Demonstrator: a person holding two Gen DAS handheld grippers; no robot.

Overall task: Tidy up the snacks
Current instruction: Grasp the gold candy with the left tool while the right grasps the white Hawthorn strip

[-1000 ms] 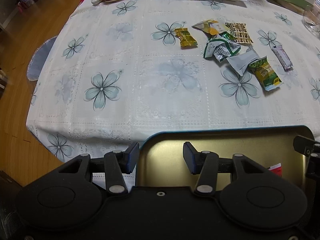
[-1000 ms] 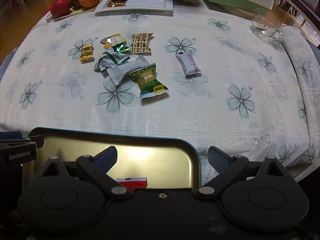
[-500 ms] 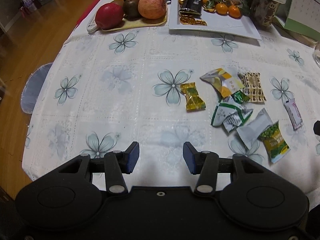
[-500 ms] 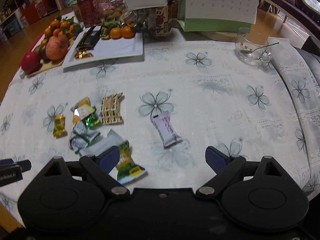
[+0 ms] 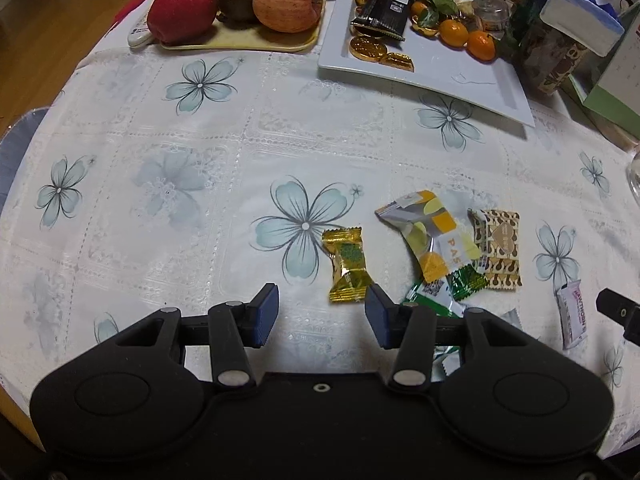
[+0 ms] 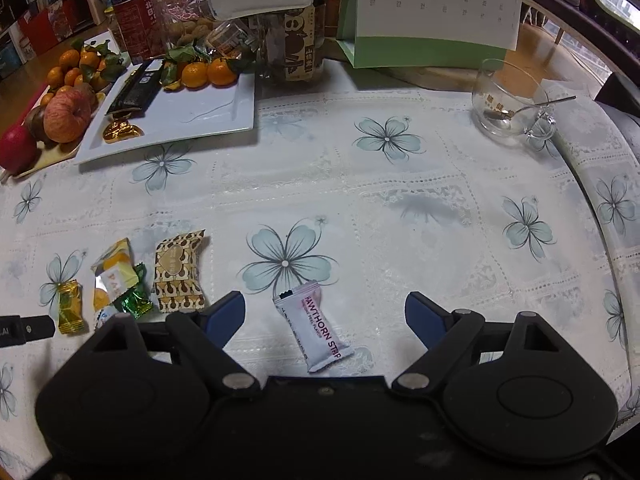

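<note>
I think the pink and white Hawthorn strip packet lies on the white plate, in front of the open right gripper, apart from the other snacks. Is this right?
Not quite. The right wrist view shows the Hawthorn strip packet lying on the flowered tablecloth, not on the white plate. The rest holds: it lies in front of the right gripper, whose closing jaws do not touch it, apart from the other snacks.

5 wrapped snacks lie flat on the flowered tablecloth. The gold candy (image 5: pixel 347 266) sits at 9 o'clock of the cluster. The yellow-and-grey packet (image 5: pixel 430 236) overlaps a green wrapper (image 5: pixel 466 282), with the brown patterned packet (image 5: pixel 498 249) touching at 3 o'clock. The white-and-pink hawthorn strip (image 6: pixel 314 330) lies apart, angled.
</note>
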